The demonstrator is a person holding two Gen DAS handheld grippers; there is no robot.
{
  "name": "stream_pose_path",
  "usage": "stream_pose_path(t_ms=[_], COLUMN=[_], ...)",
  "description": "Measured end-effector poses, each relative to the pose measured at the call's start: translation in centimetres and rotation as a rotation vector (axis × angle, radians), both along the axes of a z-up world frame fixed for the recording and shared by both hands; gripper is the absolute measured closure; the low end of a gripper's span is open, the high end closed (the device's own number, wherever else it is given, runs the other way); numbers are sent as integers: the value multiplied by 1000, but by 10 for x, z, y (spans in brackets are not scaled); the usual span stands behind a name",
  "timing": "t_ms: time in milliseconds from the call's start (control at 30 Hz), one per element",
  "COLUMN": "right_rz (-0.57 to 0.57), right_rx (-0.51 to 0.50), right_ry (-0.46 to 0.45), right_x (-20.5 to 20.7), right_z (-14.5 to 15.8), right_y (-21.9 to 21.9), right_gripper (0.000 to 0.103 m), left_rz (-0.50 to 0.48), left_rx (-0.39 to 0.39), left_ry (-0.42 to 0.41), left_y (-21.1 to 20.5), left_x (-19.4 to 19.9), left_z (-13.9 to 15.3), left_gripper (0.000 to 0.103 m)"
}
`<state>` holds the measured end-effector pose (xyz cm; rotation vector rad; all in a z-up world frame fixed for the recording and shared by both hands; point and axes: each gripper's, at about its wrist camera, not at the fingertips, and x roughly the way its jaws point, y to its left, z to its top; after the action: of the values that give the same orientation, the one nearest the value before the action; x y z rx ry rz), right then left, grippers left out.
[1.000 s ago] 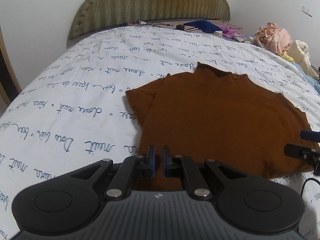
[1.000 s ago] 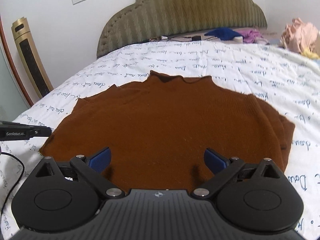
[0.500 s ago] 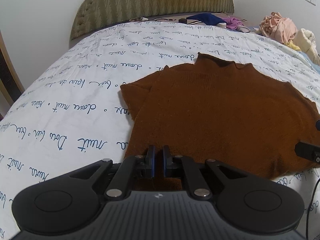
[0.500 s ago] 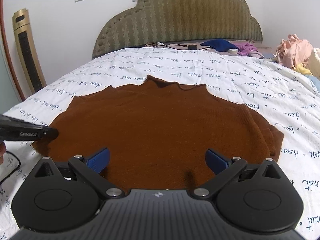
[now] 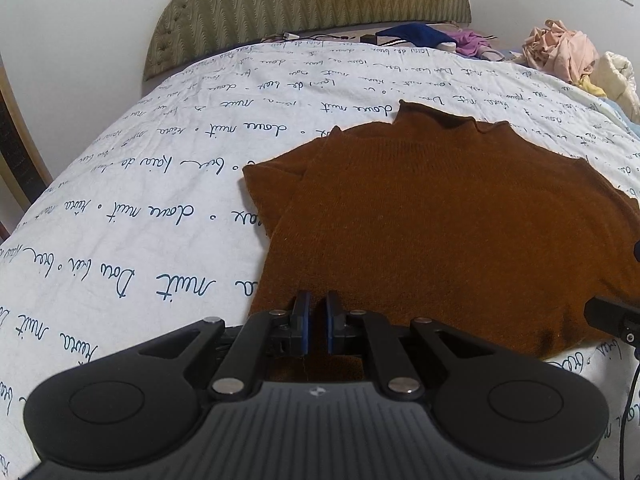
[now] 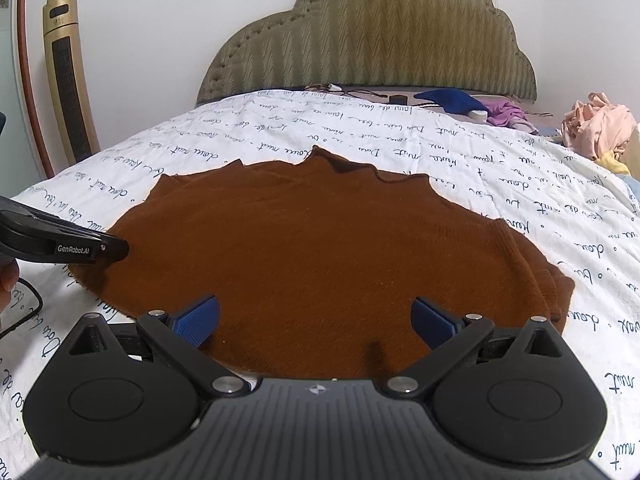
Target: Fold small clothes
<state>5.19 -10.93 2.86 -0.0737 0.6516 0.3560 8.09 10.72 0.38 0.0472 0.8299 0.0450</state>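
A brown knit sweater (image 5: 448,216) lies flat on the bed, collar toward the headboard, sleeves folded in; it also shows in the right wrist view (image 6: 320,256). My left gripper (image 5: 315,322) is shut at the sweater's near left hem corner; whether cloth is pinched between the pads is hidden. Its body shows at the left of the right wrist view (image 6: 60,240). My right gripper (image 6: 316,318) is open and empty, over the near hem at the middle of the sweater. Part of it shows at the right edge of the left wrist view (image 5: 612,318).
The white bedspread (image 6: 540,184) with blue script covers the bed. A pile of pink and cream clothes (image 6: 600,128) sits at the far right. Blue and purple garments (image 6: 472,104) and cables lie by the headboard (image 6: 380,40). A gold tower unit (image 6: 68,72) stands at the left.
Both grippers have drawn back toward the near edge and risen a little; the sweater looks farther away. The left stays shut, the right stays open.
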Motion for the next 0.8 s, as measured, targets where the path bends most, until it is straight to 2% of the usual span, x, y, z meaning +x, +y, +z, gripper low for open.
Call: stream_pose_path(t_ms=[500,800], right_rz=[-16,6], right_rx=[-16,-80], right_ry=[4,-39], right_x=[-2,-9], right_z=[-8,-3], right_y=[2,14], right_gripper=[3,3], left_rz=[7,14], left_rx=[12,-15], left_ry=[-4,-13], left_y=[-2,3], left_x=[-1,-1], left_z=[-4,-1], left_gripper=[94,93])
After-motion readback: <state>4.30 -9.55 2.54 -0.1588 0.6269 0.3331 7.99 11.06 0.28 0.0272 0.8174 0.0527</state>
